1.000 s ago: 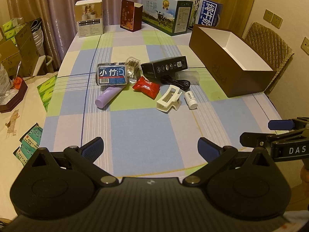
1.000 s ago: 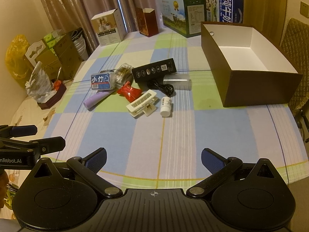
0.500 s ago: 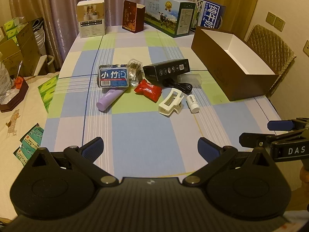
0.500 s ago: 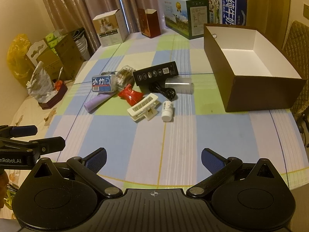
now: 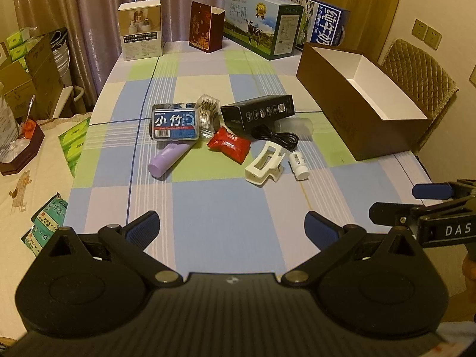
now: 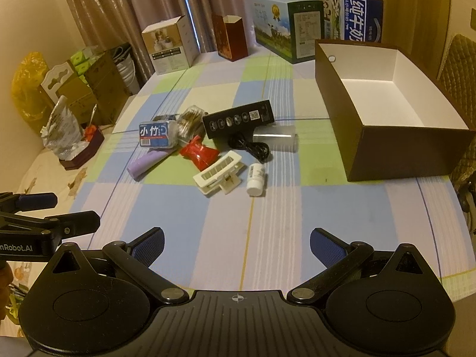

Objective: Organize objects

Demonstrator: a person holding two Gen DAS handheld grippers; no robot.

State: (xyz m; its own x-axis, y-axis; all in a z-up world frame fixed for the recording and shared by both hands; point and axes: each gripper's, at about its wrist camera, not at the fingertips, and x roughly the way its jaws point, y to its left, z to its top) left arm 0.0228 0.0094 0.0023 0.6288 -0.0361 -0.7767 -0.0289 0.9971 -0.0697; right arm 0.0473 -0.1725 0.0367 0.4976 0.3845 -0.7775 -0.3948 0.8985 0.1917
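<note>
Hovering over the near edge of the checked tablecloth (image 5: 226,205), the left gripper (image 5: 231,226) and the right gripper (image 6: 236,241) both stand wide apart and carry nothing, so the step in hand looks like choosing and approaching a first item. The clutter sits at about 12 o'clock from both grippers, well apart from them: a white hair claw clip (image 6: 219,175) and a small white bottle (image 6: 256,179) nearest, then a red snack packet (image 6: 198,153), a purple tube (image 6: 146,163), a blue floss-pick box (image 6: 156,134), a clear cotton-swab case (image 6: 189,123), a black product box (image 6: 238,119) and a black cable (image 6: 250,147) touching a clear cylinder (image 6: 277,139). The open brown box (image 6: 398,151), bare inside, lies at 2 o'clock from the right gripper and is the likely destination. A sound start would be the right gripper taking the small white bottle, since it lies free of the pile; closing across its short axis should stop it rolling. The cable may drag neighbours, so it is better left until later.
</note>
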